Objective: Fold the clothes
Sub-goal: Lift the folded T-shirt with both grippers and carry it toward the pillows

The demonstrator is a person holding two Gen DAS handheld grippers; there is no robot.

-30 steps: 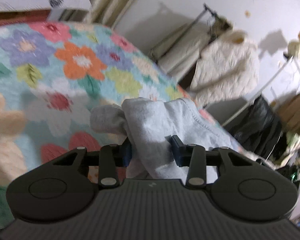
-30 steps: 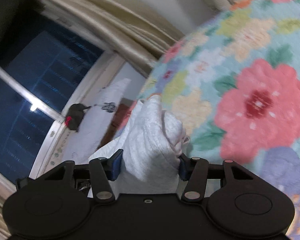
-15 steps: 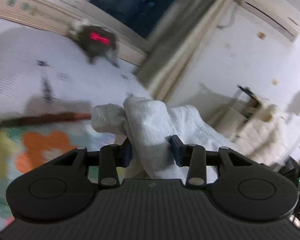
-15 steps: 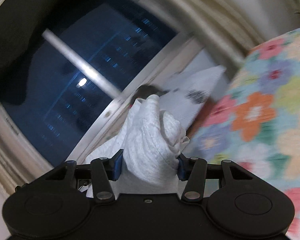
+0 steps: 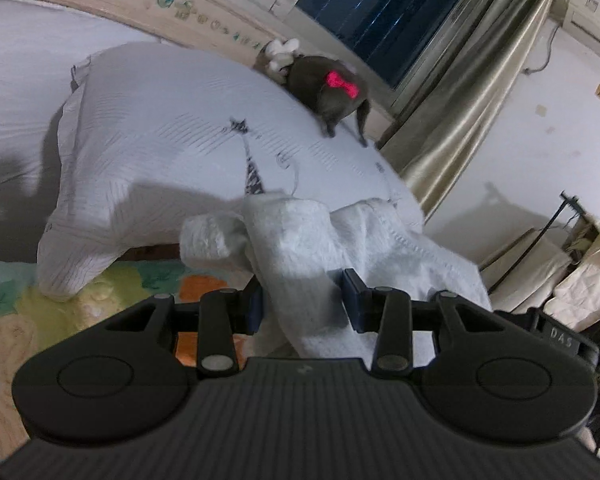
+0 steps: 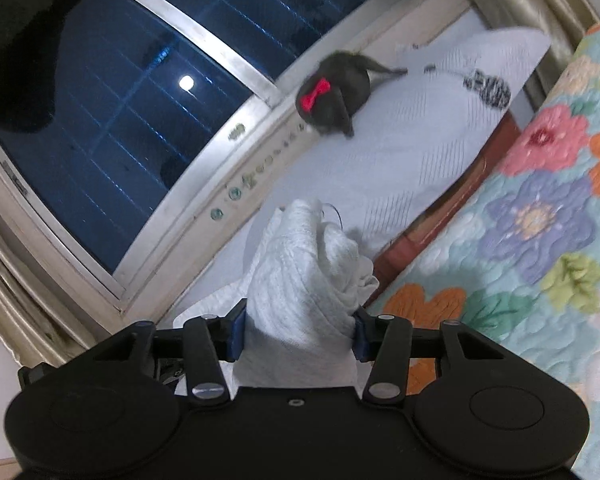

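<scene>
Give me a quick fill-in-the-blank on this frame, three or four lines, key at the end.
1. Each gripper is clamped on bunched ____ fabric.
2. The dark plush toy lying on the white pillow wears a bow coloured ____.
3. The quilt on the bed is printed with ____.
4. Behind the pillow, the window shows that outside it is ____.

Missing words: white; pink-red; flowers; dark

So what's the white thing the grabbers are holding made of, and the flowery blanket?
The white garment looks like soft knitted cotton: fuzzy, ribbed, matte, bunching in folds. The flowery blanket looks like quilted cotton, puffy with stitched lines around the printed flowers. Exact fibres can't be told.
</scene>
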